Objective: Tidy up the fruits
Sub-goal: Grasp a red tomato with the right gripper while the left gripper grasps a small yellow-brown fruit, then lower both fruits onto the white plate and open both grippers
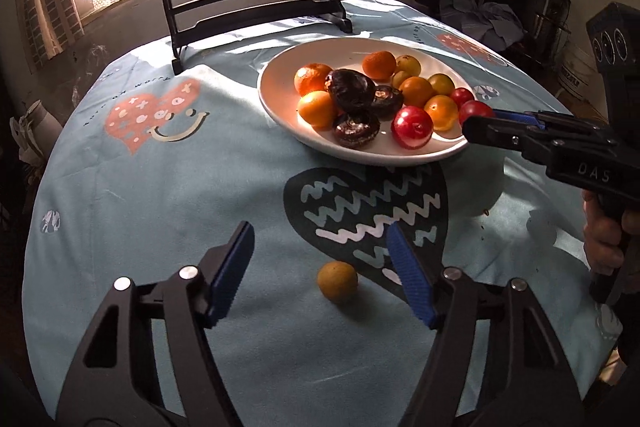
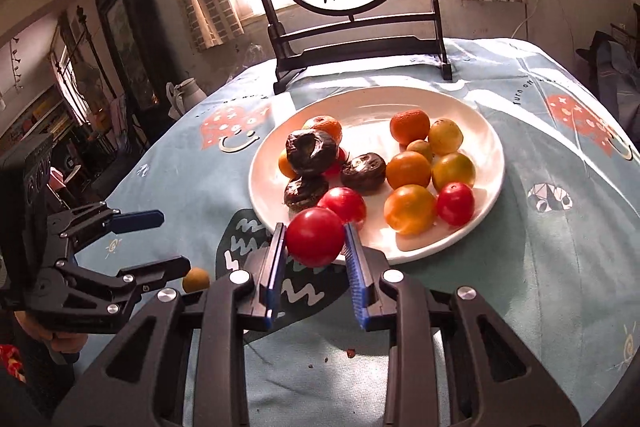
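With the right tool pinching the round red fruit over the white ceramic plate rim, release low; the spread left tool brackets the small yellow fruit.

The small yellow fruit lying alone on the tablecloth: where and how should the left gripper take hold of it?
Grip the small yellow fruit across its widest middle, coming down from above and in front. It is round, sits free on the tablecloth with nothing touching it, and already lies between the fingers of the left gripper, which do not touch it; lowering slightly and closing should do.
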Available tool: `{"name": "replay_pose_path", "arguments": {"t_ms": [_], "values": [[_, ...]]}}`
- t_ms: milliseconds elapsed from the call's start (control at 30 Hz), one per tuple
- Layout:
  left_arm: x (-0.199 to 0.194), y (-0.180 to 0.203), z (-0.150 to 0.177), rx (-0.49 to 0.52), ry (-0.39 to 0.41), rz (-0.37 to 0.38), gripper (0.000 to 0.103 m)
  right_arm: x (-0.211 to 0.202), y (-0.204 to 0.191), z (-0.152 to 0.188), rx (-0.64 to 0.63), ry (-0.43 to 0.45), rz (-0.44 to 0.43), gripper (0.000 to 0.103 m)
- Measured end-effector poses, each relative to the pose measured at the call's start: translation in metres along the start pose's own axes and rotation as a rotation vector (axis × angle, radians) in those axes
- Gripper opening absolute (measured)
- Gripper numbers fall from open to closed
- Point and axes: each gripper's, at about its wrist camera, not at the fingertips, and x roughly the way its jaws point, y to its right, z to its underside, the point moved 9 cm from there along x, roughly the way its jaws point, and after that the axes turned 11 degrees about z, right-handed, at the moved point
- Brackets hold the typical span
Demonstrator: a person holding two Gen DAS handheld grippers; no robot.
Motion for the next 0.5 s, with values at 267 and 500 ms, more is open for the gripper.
{"name": "replay_pose_path", "arguments": {"t_ms": [267, 500], "values": [[0.029, 0.005, 0.021, 0.034, -0.12, -0.019, 0.038, 0.001, -0.003, 0.002, -0.018, -0.013, -0.006, 0.029], [0.036, 0.004, 0.029, 0.021, -0.149, -0.006, 0.03, -0.001, 0.001, 0.0, -0.023, 0.002, 0.014, 0.029]]}}
